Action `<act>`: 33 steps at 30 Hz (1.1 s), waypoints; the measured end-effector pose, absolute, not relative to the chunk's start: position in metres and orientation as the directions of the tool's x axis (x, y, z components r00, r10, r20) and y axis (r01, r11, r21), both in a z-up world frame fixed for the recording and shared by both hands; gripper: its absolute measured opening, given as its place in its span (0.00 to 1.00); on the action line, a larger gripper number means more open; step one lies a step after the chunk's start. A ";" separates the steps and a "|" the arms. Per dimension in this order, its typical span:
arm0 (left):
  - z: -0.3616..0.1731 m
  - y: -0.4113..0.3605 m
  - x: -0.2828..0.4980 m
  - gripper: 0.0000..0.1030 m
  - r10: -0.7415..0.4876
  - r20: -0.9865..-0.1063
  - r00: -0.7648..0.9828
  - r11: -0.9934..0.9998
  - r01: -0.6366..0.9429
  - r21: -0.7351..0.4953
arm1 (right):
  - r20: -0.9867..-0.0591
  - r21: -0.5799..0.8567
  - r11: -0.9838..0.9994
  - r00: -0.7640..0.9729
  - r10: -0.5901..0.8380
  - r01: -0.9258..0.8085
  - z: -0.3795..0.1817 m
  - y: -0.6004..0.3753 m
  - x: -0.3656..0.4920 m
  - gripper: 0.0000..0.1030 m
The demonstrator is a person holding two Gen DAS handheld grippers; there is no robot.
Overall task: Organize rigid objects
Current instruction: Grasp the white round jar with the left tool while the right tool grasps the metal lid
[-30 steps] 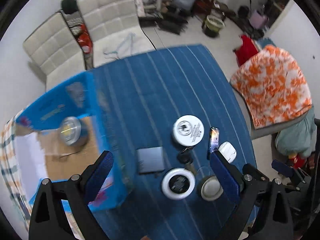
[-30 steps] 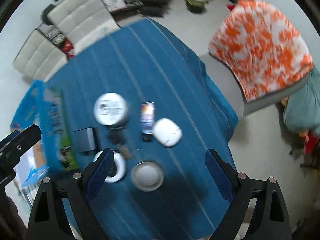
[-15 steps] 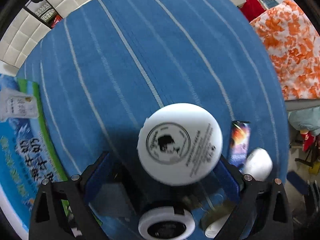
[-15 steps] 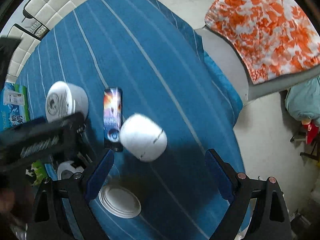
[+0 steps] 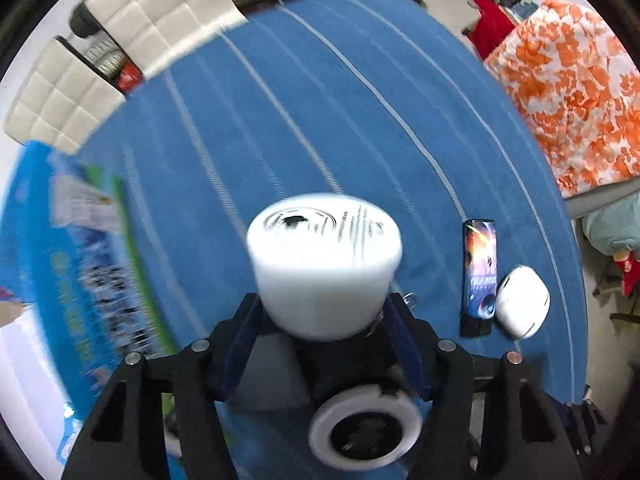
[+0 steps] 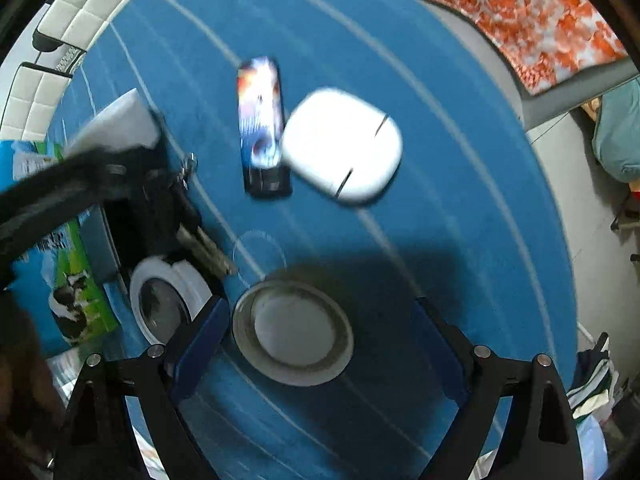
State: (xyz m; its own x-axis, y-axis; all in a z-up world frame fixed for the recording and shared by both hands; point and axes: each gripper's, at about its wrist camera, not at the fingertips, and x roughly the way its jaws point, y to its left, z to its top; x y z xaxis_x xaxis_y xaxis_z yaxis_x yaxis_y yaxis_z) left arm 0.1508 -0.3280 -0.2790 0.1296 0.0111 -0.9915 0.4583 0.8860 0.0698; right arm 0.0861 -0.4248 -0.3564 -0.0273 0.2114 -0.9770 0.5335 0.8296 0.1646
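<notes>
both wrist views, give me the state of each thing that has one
left gripper: shut on the white jar
white jar: upright, lid on, gripped
right gripper: open, above the round lid
round lid: flat on the blue cloth
white case: closed, touching the printed flat box
white ring: lying flat
milk carton box: blurred; opening not visible

White jar (image 5: 324,268), blue white-striped tablecloth (image 5: 340,120), orange-and-white blanket (image 5: 572,92).

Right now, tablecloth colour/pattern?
Tablecloth: blue with thin pale stripes. Clearest in the left wrist view.
</notes>
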 end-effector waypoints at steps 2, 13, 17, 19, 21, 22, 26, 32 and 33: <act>-0.266 -0.320 0.142 0.05 0.002 -0.987 0.160 0.886 0.457 0.076 | -0.977 0.159 0.834 -0.039 0.211 0.528 -0.361 -0.420 0.086 0.83; -0.280 -0.273 0.145 0.05 0.009 -0.996 0.092 0.924 0.381 0.044 | -0.998 -0.002 0.913 -0.053 0.022 0.408 -0.359 -0.388 0.076 0.66; -0.276 -0.257 0.142 0.11 -0.026 -0.999 0.044 0.935 0.354 -0.009 | -0.997 0.008 0.904 -0.063 0.038 0.428 -0.358 -0.402 0.070 0.66; -0.274 -0.254 0.138 0.25 -0.047 -0.999 0.027 0.932 0.362 -0.034 | -0.996 0.027 0.898 -0.064 0.061 0.439 -0.356 -0.410 0.067 0.66; -0.273 -0.260 0.131 0.55 -0.074 -0.997 0.010 0.924 0.377 -0.065 | -0.995 0.040 0.897 -0.064 0.076 0.441 -0.352 -0.422 0.064 0.66; -0.274 -0.266 0.127 0.63 -0.089 -0.996 0.001 0.921 0.382 -0.082 | -0.995 0.046 0.896 -0.063 0.082 0.442 -0.350 -0.425 0.062 0.66; -0.289 -0.284 0.116 0.75 -0.087 -0.995 -0.038 0.909 0.405 -0.095 | -0.995 0.040 0.896 -0.061 0.074 0.443 -0.344 -0.429 0.056 0.66; -0.329 -0.297 0.105 0.75 -0.013 -0.995 -0.102 0.900 0.432 -0.056 | -0.995 0.031 0.888 -0.071 0.071 0.458 -0.346 -0.428 0.055 0.66; -0.330 -0.298 0.104 0.75 -0.008 -0.996 -0.087 0.896 0.441 -0.046 | -0.995 0.029 0.888 -0.075 0.071 0.459 -0.349 -0.429 0.055 0.66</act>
